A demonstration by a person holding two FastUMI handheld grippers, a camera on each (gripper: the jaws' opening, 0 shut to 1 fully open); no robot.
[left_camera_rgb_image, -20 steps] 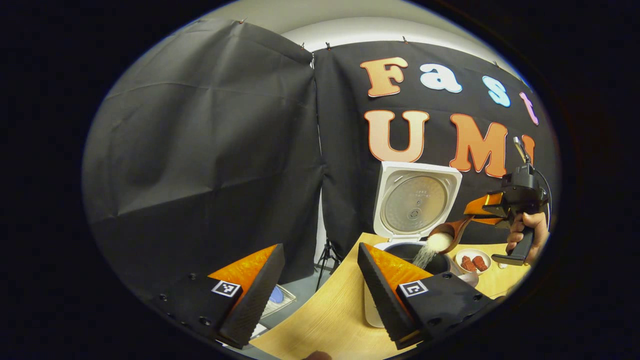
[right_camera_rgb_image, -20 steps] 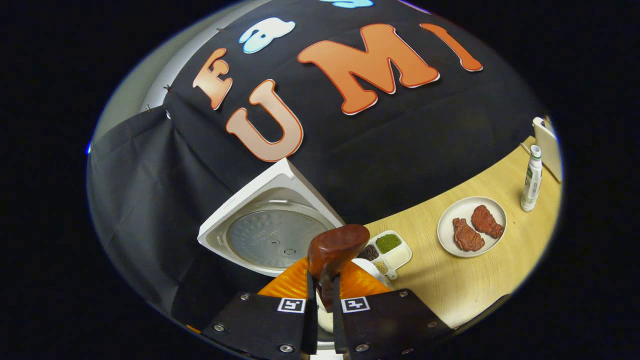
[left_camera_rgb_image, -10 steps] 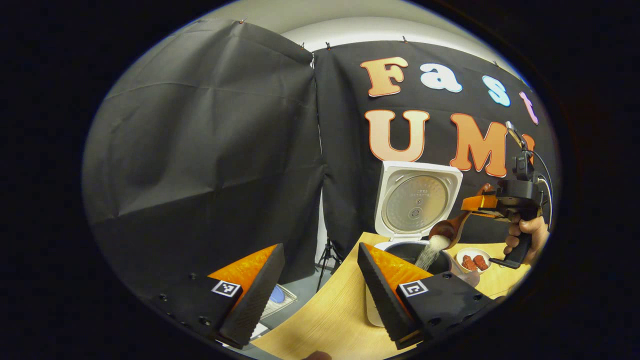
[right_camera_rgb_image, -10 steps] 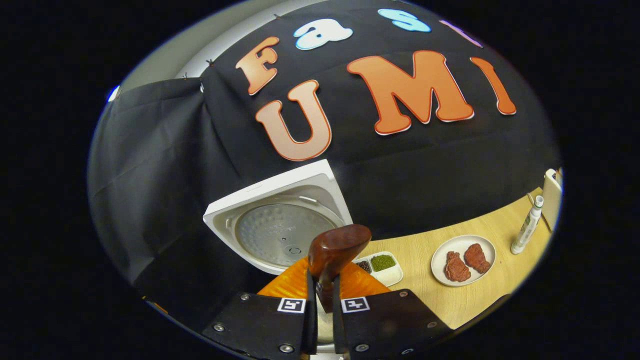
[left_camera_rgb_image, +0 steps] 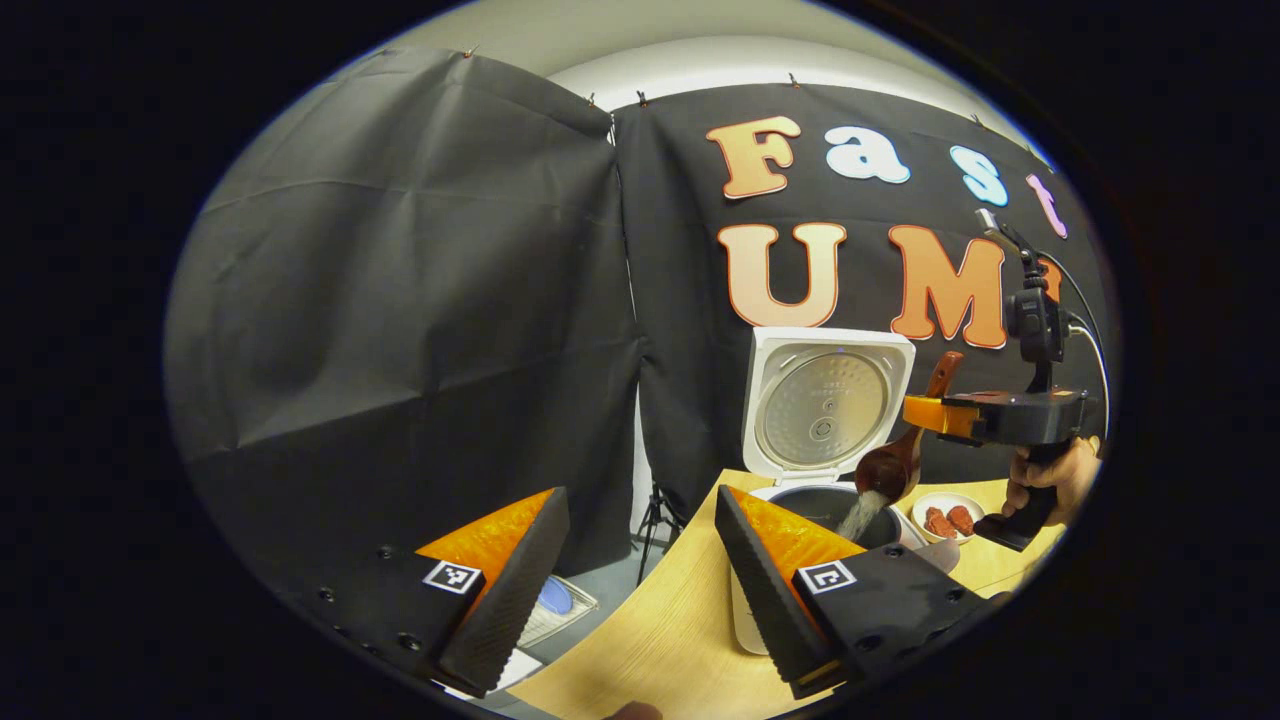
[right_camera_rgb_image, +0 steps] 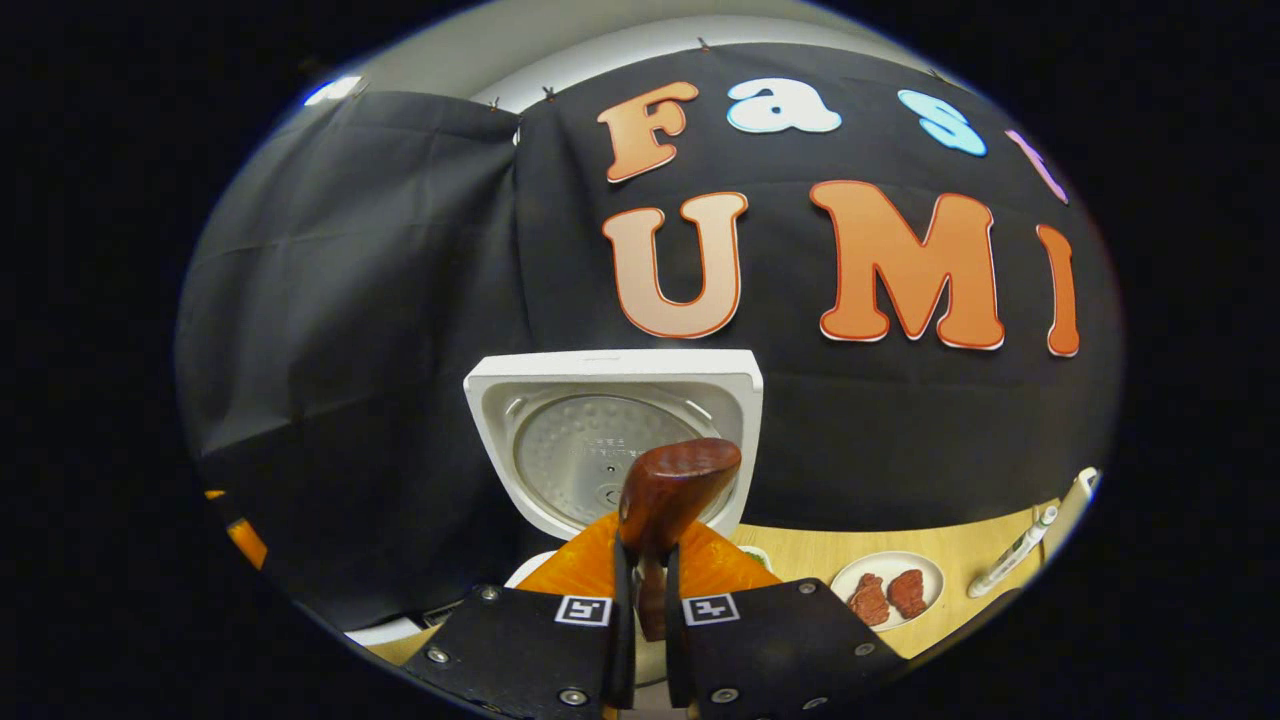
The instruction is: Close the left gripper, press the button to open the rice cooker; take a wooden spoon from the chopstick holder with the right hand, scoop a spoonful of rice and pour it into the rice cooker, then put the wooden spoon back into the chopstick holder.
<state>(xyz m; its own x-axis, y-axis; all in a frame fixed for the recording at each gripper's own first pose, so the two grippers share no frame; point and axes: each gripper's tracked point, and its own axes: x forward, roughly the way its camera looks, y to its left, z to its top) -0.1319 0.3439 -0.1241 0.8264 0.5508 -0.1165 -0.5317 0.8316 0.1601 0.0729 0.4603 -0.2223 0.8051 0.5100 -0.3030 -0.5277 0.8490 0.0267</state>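
Item: dark brown wooden spoon, held above the open white rice cooker. In the left gripper view its bowl is tipped down over the dark inner pot, with white rice falling from it into the pot; the handle is seen rising toward 1 o'clock, up through the right gripper.

Right gripper, own view: fingers clenched on the spoon's handle, which points toward 12 o'clock, in front of the raised lid.

Left gripper: fingers spread wide, nothing grasped, held low beside the pale wooden worktop, the cooker at 1 o'clock from them.

Judgement: the pour is nearly done. The return to the chopstick holder is governed by the handle's long axis, which is judged to need turning upright. The holder's bearing cannot be told.
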